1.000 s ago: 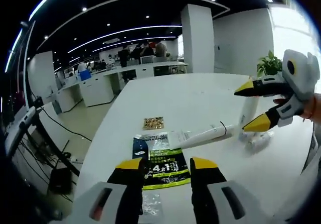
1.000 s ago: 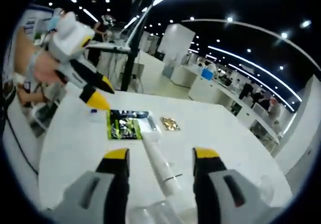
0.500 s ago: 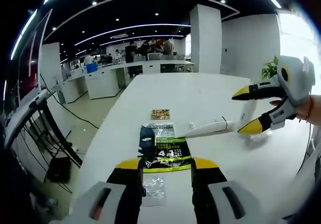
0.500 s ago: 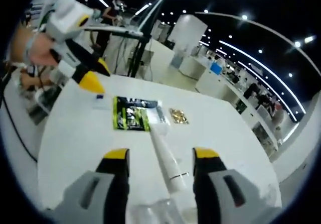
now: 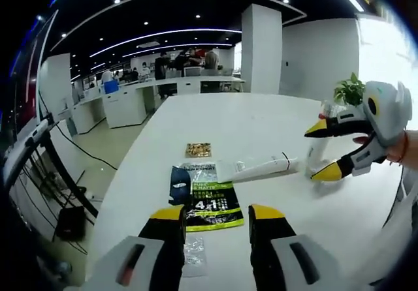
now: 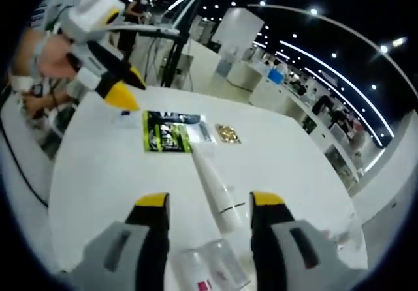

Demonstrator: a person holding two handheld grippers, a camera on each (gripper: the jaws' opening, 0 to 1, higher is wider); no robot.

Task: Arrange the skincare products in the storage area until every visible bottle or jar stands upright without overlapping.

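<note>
Not much looks sorted yet. From where the left gripper (image 5: 216, 218) hangs, its yellow-tipped fingers spread and holding nothing, the long white squeeze tube (image 5: 259, 169) lies flat on the white surface (image 5: 261, 121), ahead and a little right of those fingers, its flat end resting on a clear packet. That tube has yet to be stood up.

Just beyond the left fingers lies a black-and-green printed sachet (image 5: 208, 203), flat, with a small gold foil packet (image 5: 198, 150) farther ahead.

Over on the right, the right gripper (image 6: 209, 203) is also parted and empty, hovering with the tube's capped end (image 6: 224, 214) between its fingers. Close in front of them lie two small clear bottles (image 6: 210, 270), apparently on their sides and touching, so likely also to be righted. The flat sachets crowd the tube's far end.
</note>
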